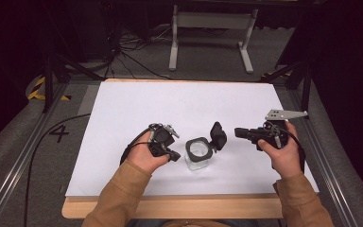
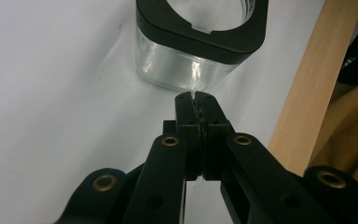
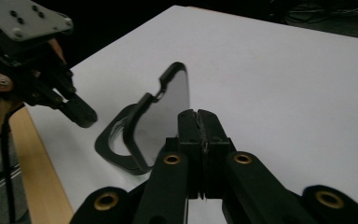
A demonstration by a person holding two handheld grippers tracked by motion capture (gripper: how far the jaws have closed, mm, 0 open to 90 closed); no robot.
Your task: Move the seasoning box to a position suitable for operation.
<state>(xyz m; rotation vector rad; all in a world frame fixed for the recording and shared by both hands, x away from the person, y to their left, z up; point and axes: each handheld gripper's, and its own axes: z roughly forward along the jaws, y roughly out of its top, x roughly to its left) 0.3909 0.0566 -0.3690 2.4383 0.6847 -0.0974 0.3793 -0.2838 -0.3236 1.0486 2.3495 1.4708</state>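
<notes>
**Open glass jar standing between two closed grippers**

A clear glass jar (image 1: 198, 153) with a black rim is standing on the white board (image 1: 179, 106), close to the near edge and about in the middle between the left and right edges. Its black lid (image 1: 218, 135) is hanging open, swung up on the far right side of the jar and standing almost upright. The inside of the jar is looking empty from the high view.

The left gripper (image 1: 172, 155) is lying just to the left of the jar, near it but not touching it as far as I can tell. In the left gripper view its jaws are pressed together with nothing between them, and the tips are pointing at the glass wall of the jar (image 2: 186, 65), just beside it. The wooden edge (image 2: 303, 93) of the table is running along the right side of this view.

The right gripper (image 1: 238, 133) is sitting to the right of the lid, near it and pointing toward it. Its jaws are also pressed together and are holding nothing. In the right gripper view the lid (image 3: 163, 116) is standing right in front of the closed tips, and the left gripper (image 3: 81, 114) is showing farther off.

No label or brand is readable on the jar or lid. On the grey floor beside the left edge of the board, the number "4" (image 1: 59, 134) is written in black.
</notes>
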